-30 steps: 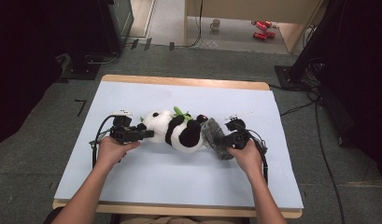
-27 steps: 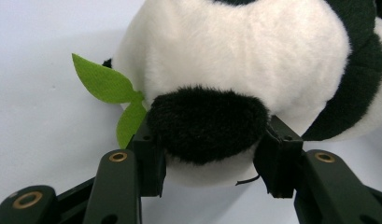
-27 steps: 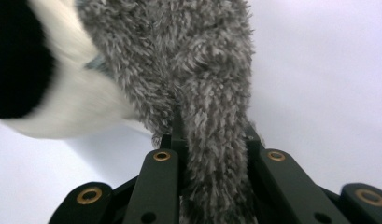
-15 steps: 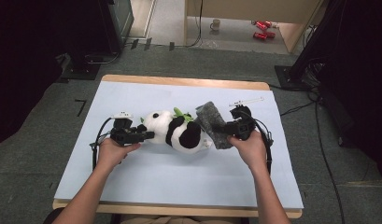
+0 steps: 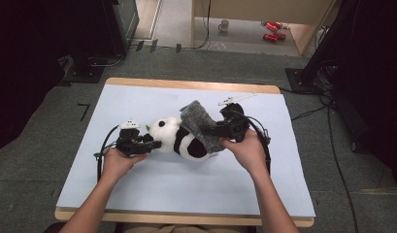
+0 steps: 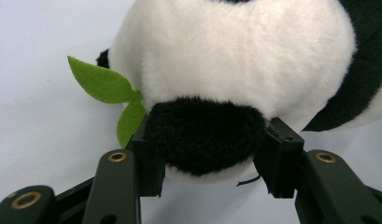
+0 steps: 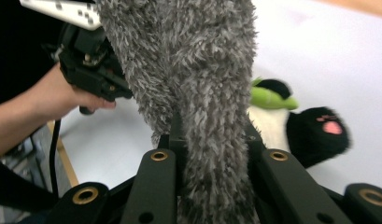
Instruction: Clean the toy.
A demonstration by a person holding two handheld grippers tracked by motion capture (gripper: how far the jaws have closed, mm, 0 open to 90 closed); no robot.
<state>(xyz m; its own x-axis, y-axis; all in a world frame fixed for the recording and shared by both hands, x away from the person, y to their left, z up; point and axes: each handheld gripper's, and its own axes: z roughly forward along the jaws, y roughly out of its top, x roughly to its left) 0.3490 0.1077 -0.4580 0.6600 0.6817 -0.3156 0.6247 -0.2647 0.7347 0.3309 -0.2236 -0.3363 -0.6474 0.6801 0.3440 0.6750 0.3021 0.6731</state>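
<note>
Left claw (image 5: pixel 155 144) clamped on fur, right claw (image 5: pixel 209 131) pinching fuzz — forearms low, converging

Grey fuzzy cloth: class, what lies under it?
The grey fuzzy cloth, clamped in the right tool, drapes over the panda plush, whose head and belly show. Its rear part is covered.

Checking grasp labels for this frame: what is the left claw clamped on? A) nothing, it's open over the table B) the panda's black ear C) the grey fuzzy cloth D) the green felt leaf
B: in the left gripper view the left claw has both jaws pressed against the sides of the toy panda's black ear; the green leaf sits beside it, ungripped, and the grey cloth is in the right claw.
</note>
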